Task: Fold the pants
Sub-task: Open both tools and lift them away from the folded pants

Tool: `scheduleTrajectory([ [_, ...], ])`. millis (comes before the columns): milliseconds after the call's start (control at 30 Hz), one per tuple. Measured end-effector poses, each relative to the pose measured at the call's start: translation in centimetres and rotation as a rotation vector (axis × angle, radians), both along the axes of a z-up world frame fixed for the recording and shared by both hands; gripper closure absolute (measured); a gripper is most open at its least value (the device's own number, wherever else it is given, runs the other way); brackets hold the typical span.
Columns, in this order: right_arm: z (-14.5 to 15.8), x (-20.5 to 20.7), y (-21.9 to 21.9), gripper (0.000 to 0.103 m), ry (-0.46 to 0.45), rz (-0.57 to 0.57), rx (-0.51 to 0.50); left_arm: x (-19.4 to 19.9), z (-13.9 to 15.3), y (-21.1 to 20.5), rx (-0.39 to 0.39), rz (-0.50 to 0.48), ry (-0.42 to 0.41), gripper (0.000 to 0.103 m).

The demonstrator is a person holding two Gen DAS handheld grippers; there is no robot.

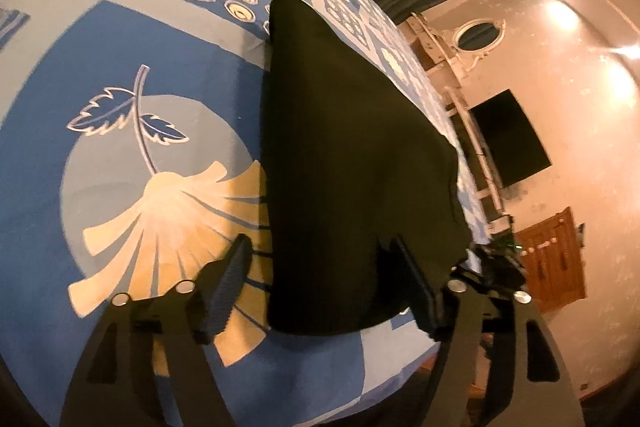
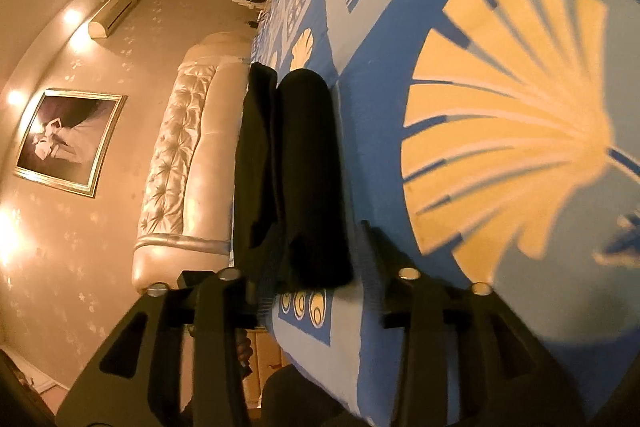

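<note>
Black pants (image 1: 352, 163) lie on the bed (image 1: 132, 39), on the blue patterned bedspread (image 1: 100, 207), already folded into a compact dark bundle near the bed's side edge; past that edge the left wrist view shows a wall with a dark TV panel (image 1: 512, 139) and a wooden cabinet (image 1: 554, 259).

Left gripper (image 1: 326, 277): jaws spread wide, nothing clamped. Left finger (image 1: 226, 287) sits over the cream fan print, clear of the cloth; right finger (image 1: 416, 287) overlaps the bundle's near corner. Can't tell if that pad touches the fabric or just hangs in front of it. Tool points along the bundle's length, view rolled hard so the bed surface tilts.

Right gripper (image 2: 316, 267): jaws also apart, straddling the near end of the pants (image 2: 308, 179), which from here read as two stacked rolls or layers running away toward the tufted headboard (image 2: 188, 147). Left finger (image 2: 264, 267) is against or in front of the dark cloth, right finger (image 2: 374, 267) over bare bedspread just beside the roll. No squeeze visible on the fabric.

Framed picture (image 2: 68, 143) on the wall left of the headboard.
</note>
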State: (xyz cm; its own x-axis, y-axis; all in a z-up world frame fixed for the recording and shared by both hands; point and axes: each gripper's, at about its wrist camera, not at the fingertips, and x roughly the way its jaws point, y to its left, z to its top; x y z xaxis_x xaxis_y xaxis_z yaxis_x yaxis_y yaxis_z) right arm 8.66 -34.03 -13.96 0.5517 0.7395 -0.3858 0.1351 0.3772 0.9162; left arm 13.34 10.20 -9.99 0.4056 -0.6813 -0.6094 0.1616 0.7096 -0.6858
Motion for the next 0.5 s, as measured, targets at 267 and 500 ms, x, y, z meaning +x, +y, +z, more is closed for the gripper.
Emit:
scheduleTrajectory([
  [267, 4.6, -2.8, 2.8, 0.019, -0.036, 0.053, -0.409, -2.1, 1.5, -0.6, 0.192, 0.150, -0.003, 0.018],
  [500, 6.7, -7.3, 7.6, 0.010, -0.097, -0.036, -0.675, -4.4, 3.6, -1.9, 0.395, 0.242, -0.052, 0.016],
])
